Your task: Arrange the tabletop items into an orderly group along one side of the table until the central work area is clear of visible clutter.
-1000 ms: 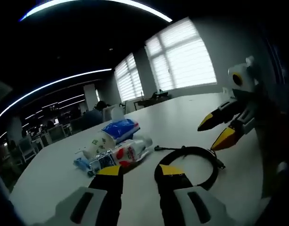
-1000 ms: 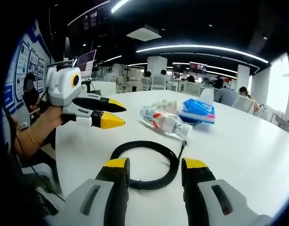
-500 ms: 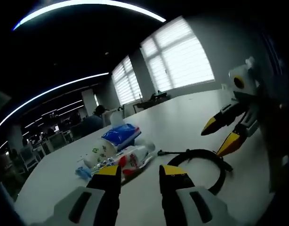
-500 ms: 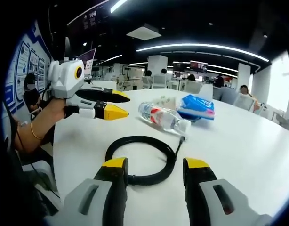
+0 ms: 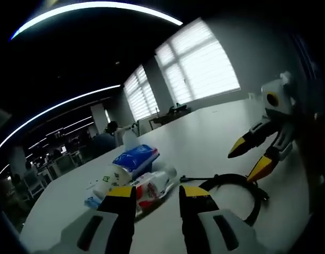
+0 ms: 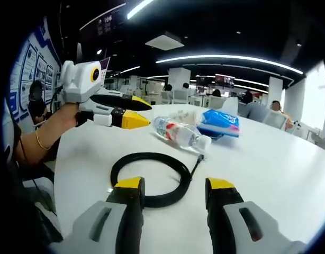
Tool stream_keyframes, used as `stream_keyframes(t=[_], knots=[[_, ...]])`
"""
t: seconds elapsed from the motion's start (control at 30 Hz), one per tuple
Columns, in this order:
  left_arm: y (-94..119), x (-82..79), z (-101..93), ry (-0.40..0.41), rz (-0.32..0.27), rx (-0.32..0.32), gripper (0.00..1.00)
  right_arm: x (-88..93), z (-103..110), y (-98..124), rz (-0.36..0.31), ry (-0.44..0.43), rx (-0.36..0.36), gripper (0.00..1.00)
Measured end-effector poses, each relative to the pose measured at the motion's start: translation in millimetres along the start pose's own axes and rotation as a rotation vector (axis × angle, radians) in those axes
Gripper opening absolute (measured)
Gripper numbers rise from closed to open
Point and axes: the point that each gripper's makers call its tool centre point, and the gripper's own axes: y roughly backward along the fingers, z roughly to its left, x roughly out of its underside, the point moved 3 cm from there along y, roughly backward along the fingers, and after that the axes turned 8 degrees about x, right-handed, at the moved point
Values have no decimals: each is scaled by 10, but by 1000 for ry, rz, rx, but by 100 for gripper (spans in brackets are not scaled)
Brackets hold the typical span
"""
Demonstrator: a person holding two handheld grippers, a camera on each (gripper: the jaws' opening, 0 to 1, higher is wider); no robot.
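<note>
Black cable coil (image 6: 146, 177) lies just ahead of released right gripper (image 6: 174, 186); plastic bottle (image 5: 152, 184) just beyond released left gripper (image 5: 157, 194), blue pack (image 5: 135, 157) behind.

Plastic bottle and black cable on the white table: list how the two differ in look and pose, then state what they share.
1. The plastic bottle is clear with a red and white label; the black cable is dark all over.
2. The bottle is a straight body lying on its side; the cable is curled into a loop.
3. The bottle lies next to a blue packet; the cable lies apart, nearer the right gripper.
Both rest on the white table, ungripped.
</note>
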Motion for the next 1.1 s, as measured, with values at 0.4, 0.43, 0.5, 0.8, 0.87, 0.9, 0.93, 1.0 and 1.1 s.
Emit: stream_keyframes(t=[0.4,0.43,0.5,0.8,0.87,0.9,0.93,1.0,1.1], knots=[[-230,-46,10,-46,32,21,32,-47,-75,65,3,-14,11,44],[-279,-52,26,-71,45,20,32,-51,-73,72,4,-12,9,44],[-330,-54,32,-88,63,26,32,-55,-78,83,8,-6,12,44],[-542,-81,-34,-132,94,69,32,-53,-113,124,14,3,25,44],[-567,-61,-2,-164,130,51,32,-51,-115,129,12,4,25,44],[-594,-64,3,-186,138,46,32,-48,-116,131,14,3,25,44],[-606,-67,9,-194,141,43,32,-45,-116,132,15,4,25,44],[-645,-81,14,-213,143,42,32,-41,-115,135,16,4,25,44],[-687,-93,21,-240,146,41,32,-39,-107,137,19,7,22,44]])
